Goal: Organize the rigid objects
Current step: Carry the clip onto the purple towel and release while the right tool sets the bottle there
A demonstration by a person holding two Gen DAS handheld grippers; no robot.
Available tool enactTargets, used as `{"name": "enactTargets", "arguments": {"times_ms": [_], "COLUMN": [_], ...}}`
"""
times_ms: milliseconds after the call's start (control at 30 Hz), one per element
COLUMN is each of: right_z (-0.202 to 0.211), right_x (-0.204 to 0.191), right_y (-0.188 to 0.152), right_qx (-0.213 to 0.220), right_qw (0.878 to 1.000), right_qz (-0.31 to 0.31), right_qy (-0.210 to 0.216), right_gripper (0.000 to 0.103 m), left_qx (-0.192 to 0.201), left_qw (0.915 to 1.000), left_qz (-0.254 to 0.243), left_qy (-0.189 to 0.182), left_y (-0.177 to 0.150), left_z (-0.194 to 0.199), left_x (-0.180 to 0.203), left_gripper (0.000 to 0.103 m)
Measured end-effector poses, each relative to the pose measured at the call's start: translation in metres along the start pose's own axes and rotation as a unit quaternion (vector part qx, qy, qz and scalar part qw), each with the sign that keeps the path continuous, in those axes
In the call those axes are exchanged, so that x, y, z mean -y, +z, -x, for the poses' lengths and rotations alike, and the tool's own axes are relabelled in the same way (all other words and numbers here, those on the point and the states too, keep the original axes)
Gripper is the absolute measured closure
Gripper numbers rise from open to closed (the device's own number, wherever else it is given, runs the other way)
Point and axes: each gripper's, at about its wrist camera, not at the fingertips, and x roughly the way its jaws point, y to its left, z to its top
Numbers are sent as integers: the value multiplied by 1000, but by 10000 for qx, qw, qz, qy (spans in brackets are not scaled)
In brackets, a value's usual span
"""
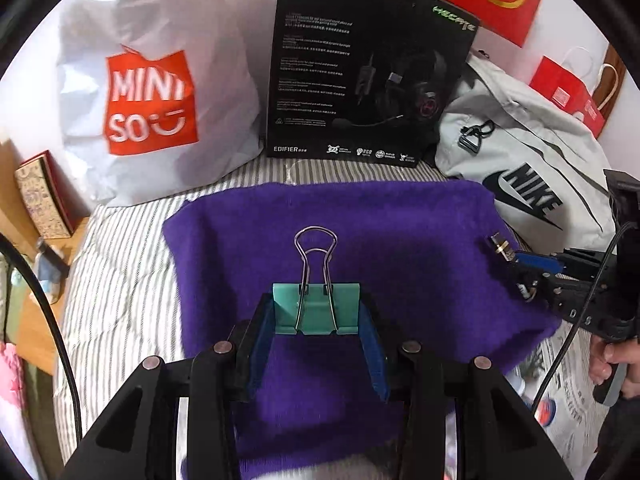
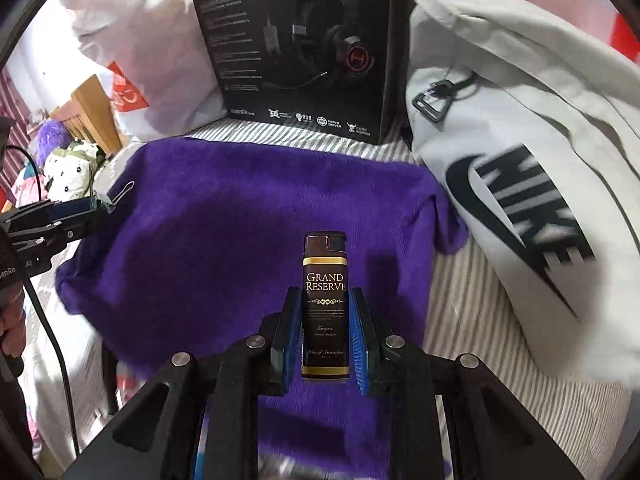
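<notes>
Gripping a teal binder clip (image 1: 316, 309) by its sides, the left gripper (image 1: 316, 316) hangs over a purple cloth (image 1: 400, 232); the right gripper (image 2: 325, 316) clamps a "Grand Reserve" lighter (image 2: 325, 300), apparently above the same cloth, before an Edifier headset box (image 1: 360, 72).

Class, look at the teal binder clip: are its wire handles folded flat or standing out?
Standing out: the teal binder clip, gripped by the left hand-held gripper, has both handles extending away together.
</notes>
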Motion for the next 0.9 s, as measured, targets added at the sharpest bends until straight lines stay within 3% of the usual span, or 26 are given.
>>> {"name": "enactTargets", "arguments": {"times_ms": [400, 900], "right_z": [-56, -70], "right_x": [-1, 0], "right_y": [39, 44], "right_qx": [-263, -355], "right_qw": [9993, 9990], "right_qz": [30, 161], "right_qy": [-257, -201], "right_gripper": [80, 79], "left_qx": [-397, -582], "left_qw": [9991, 9966], "left_qz": [-101, -440], "left_qy": [61, 376], "left_y": [24, 32], "left_z": [-69, -88], "left_x": [-3, 9], "left_gripper": [64, 64]}}
